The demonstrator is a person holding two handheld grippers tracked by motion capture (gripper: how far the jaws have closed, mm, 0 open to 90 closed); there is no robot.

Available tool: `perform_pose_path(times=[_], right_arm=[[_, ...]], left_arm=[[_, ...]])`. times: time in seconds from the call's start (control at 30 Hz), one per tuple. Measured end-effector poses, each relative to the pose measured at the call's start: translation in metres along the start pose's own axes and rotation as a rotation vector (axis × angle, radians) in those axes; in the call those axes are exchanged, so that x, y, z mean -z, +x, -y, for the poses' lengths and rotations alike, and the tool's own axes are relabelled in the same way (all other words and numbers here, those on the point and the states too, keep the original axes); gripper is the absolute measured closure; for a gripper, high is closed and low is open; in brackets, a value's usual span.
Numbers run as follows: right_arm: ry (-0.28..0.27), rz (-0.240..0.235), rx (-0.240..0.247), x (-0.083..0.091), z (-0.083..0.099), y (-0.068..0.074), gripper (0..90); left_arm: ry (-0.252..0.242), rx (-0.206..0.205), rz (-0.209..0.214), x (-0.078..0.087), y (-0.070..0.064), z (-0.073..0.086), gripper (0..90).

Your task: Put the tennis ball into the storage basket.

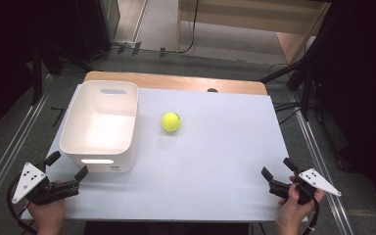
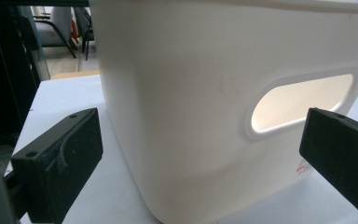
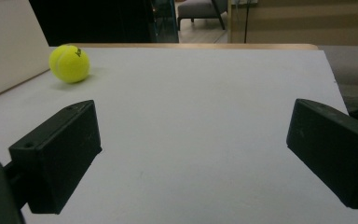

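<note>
White table (image 1: 215,161), dark room around. Yellow ball (image 1: 171,122) lying just beside the white bin (image 1: 78,134). Both hand-held grippers, left (image 1: 67,166) and right (image 1: 278,172), spread wide, holding nothing. Probably best: reach with the right, centre jaws around ball, close gently.

Bin (image 1: 100,125) sits just ahead of the left tongs (image 1: 67,165); ball (image 1: 171,122) lies well ahead-left of the right tongs (image 1: 277,169), beside the bin.

A person's hands hold two grippers low at the near table edge: the left gripper (image 1: 67,165) and right gripper (image 1: 277,169), both jaws spread wide, gripping nothing.
</note>
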State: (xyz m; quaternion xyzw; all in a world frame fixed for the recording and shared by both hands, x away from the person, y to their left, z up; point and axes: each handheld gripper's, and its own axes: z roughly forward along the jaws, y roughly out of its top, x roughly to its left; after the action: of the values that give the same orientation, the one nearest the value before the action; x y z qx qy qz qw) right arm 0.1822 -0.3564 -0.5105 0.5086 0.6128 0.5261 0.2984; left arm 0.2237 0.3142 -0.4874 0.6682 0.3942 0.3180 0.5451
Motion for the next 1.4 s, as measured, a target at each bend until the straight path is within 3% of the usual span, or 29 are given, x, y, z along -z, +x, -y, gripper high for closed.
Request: perform_pose_path(times=[0.37,0.47,0.63,0.73,1.4], right_arm=[[0.013,-0.022,0.013,-0.003,-0.005,0.005,1.9],[0.034,-0.047,0.023,-0.008,-0.01,0.009,1.9],[0.084,-0.109,0.077,-0.018,-0.017,0.019,1.9],[0.095,-0.132,0.075,-0.024,-0.022,0.023,1.9],[0.161,-0.204,0.114,-0.056,-0.045,0.043,2.0]], left_arm=[[0.008,-0.012,-0.009,-0.001,-0.002,0.0,0.0],[0.015,-0.024,-0.023,-0.003,-0.003,0.0,0.0],[0.004,-0.018,-0.01,-0.002,-0.002,0.001,0.0],[-0.002,-0.016,-0.023,-0.001,-0.001,0.001,0.0],[0.0,-0.012,-0.009,-0.001,-0.001,0.001,0.0]])
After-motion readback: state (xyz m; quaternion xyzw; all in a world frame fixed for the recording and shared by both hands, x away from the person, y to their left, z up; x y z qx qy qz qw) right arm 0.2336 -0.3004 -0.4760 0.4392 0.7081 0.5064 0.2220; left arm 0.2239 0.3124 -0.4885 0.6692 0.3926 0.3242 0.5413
